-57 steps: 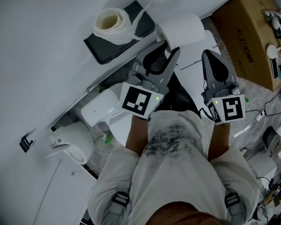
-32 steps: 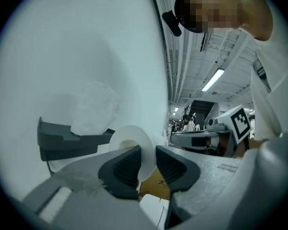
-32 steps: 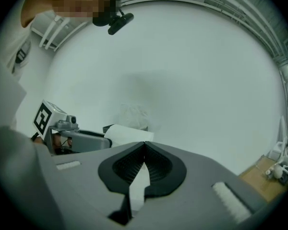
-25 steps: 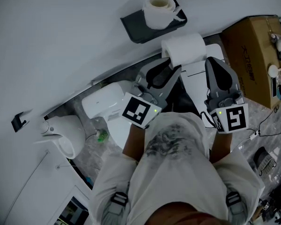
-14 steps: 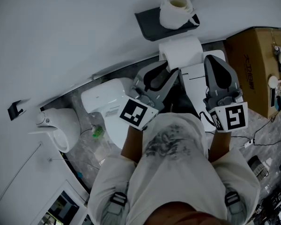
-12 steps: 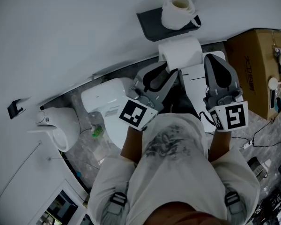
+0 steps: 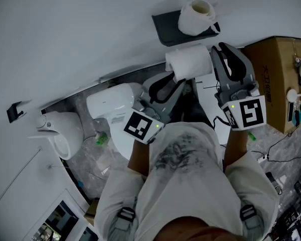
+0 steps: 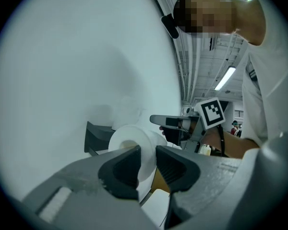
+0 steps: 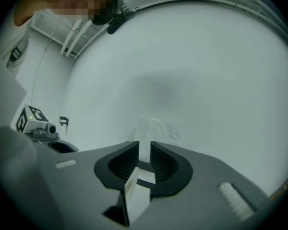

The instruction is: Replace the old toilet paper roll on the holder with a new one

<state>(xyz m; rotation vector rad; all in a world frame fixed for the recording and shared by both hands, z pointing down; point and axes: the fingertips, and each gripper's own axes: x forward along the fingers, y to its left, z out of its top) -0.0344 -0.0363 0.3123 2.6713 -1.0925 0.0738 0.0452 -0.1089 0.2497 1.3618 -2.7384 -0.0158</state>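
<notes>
A dark holder (image 7: 168,28) juts from the white wall with the old, ragged roll (image 7: 196,14) resting on it. Just below hangs the new white roll (image 7: 188,63). My left gripper (image 7: 179,82) reaches it from the lower left and is shut on it. In the left gripper view the new roll (image 8: 129,140) fills the gap between those jaws (image 8: 148,152), with the holder (image 8: 93,138) behind. My right gripper (image 7: 223,49) stands right of the new roll, its tips near the holder. Its jaws (image 9: 145,147) have just been opening, with only wall showing between them.
A white toilet (image 7: 110,107) stands below the left gripper, and a white fixture (image 7: 60,132) sits further left. A cardboard box (image 7: 278,64) stands at the right, with cables (image 7: 271,154) on the floor beneath it. A green bottle (image 7: 99,138) lies by the toilet.
My right gripper has moved up beside the new roll toward the holder, and its jaws have parted slightly. The left gripper has shifted a little with the new roll in it.
</notes>
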